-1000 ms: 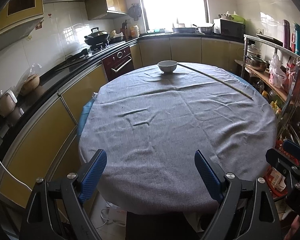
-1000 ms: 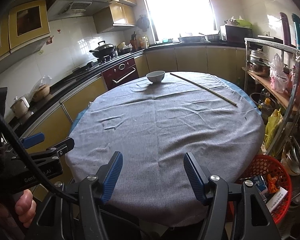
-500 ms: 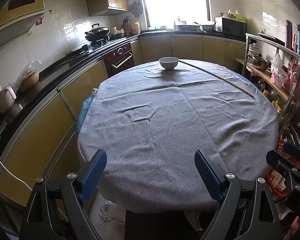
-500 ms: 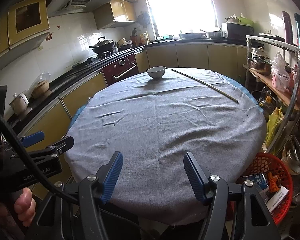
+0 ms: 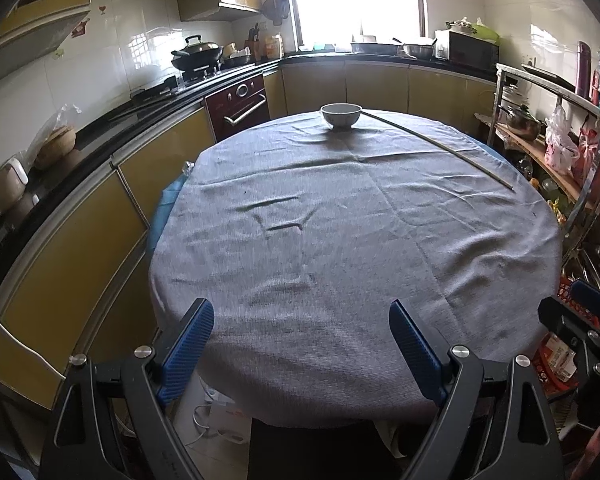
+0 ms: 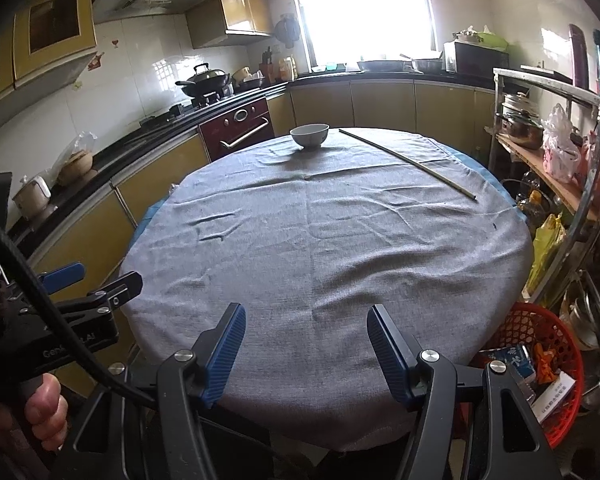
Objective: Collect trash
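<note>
A round table under a grey cloth (image 5: 340, 240) fills both views. On its far side stand a white bowl (image 5: 341, 115) (image 6: 309, 135) and a long thin stick (image 5: 440, 144) (image 6: 408, 158). My left gripper (image 5: 300, 320) hangs open over the near edge of the table with nothing between its blue pads. Just to its right, my right gripper (image 6: 306, 316) is also open and empty over the same edge. A red basket (image 6: 512, 320) holding packaging scraps sits on the floor at the right of the table.
Yellow kitchen cabinets and a black counter (image 5: 100, 128) curve along the left and back. A metal shelf rack (image 6: 560, 168) with pots and bags stands close on the right. A person's hand (image 6: 44, 412) holds the left gripper's handle.
</note>
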`<state>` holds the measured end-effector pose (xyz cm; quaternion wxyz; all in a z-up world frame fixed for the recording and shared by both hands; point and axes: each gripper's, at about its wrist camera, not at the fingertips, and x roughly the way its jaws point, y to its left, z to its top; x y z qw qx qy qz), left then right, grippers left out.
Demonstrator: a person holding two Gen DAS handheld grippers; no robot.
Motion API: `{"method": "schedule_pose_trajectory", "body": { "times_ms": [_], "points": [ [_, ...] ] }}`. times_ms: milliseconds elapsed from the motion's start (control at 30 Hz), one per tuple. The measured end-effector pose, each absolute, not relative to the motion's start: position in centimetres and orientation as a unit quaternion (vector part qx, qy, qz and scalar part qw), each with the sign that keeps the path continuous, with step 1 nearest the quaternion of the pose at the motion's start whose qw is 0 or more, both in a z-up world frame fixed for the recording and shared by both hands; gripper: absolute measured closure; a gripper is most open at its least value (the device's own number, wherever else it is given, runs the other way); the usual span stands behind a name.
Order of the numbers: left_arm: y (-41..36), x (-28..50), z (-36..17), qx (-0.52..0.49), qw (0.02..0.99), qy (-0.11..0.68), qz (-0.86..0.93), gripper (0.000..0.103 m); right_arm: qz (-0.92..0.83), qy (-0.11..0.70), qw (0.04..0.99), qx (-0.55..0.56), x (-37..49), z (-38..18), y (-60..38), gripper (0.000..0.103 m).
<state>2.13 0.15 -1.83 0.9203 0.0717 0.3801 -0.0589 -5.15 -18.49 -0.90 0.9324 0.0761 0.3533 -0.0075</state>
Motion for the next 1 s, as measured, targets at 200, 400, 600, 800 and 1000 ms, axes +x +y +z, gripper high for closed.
{"method": "schedule_pose_trajectory", "body": {
  "times_ms": [200,400,600,800,1000],
  "points": [
    [0.9,3.2,-2.8,0.057,0.918,0.389,-0.052,0.013,-0.018,0.346,0.937,0.041,-4.3,-0.7,-18.2,0.036],
    [1.3,4.4,-3.3,0.052,0.914,0.401,-0.040,0.013,-0.014,0.346,0.938,0.036,-2.5,-0.3,-18.3,0.036],
    [1.3,6.3,-3.6,0.057,0.910,0.410,-0.033,0.013,-0.011,0.345,0.938,0.030,-0.1,0.2,-18.3,0.036],
    [1.3,9.0,-3.4,0.058,0.907,0.415,-0.032,0.013,-0.008,0.341,0.940,0.029,2.8,0.7,-18.1,0.036],
    [1.0,12.3,-3.9,0.057,0.906,0.419,-0.035,0.013,-0.014,0.348,0.937,0.035,6.2,-0.2,-18.6,0.036]
  ]
}}
